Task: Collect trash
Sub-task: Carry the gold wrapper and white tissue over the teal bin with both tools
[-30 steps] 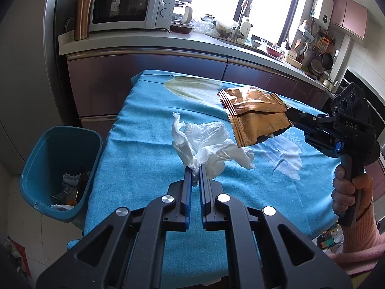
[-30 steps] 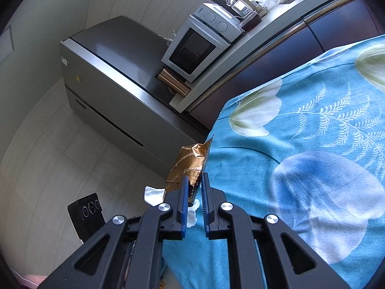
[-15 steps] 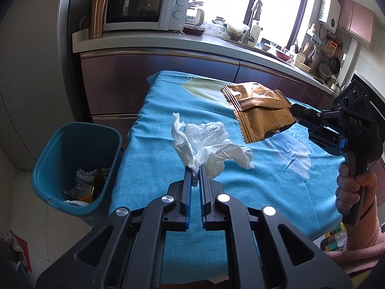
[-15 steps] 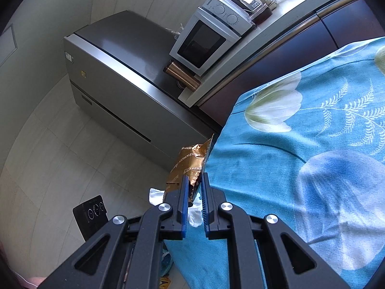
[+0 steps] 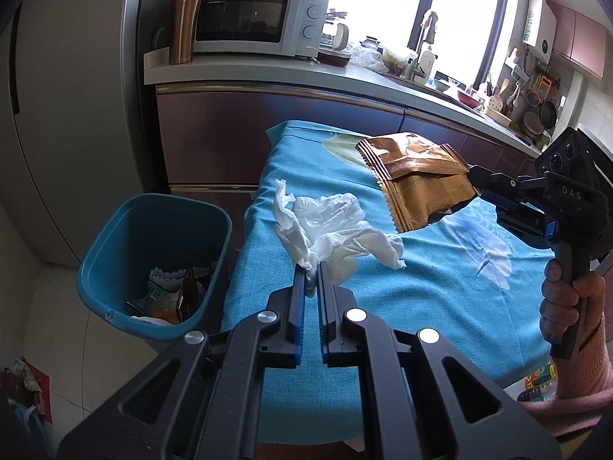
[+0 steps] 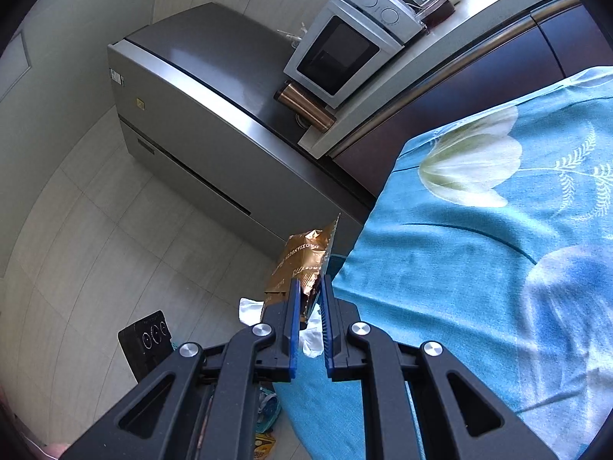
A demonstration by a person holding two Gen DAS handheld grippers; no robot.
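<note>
Carrying two pieces of trash toward the bin (image 5: pixel 153 260): the left claw (image 5: pixel 312 268) is pinched on a corner of a crumpled white tissue (image 5: pixel 329 226), which fans out beyond the tips toward 12 and 1 o'clock, off the cloth in the left wrist view. The right claw (image 6: pixel 308 287) is pinched on the edge of a brown wrapper (image 6: pixel 306 260); in the right wrist view the wrapper sticks up past the tips at 12 o'clock, and in the left wrist view it hangs above the blue cloth-covered surface (image 5: pixel 440 287) at about 1 o'clock of the left claw. A hand (image 5: pixel 571 299) in a pink sleeve holds the right tool at 3 o'clock. The bin stands on the floor just beside the left edge of the surface, at about 10 o'clock of the left claw, open-topped and already holding some scraps. Judgement on the step: both items are lifted and the job now is transport and release. To do it well, keep both claws pressed together until each item is well over the bin mouth, not merely near the rim; the tissue is light and floppy and may cling to a pad or drift, so release low inside the opening. The wrapper is stiff and wide; bring it in edge-first so it does not catch the rim. Bring the claws over one at a time, since the opening looks tight for both at once.
</note>
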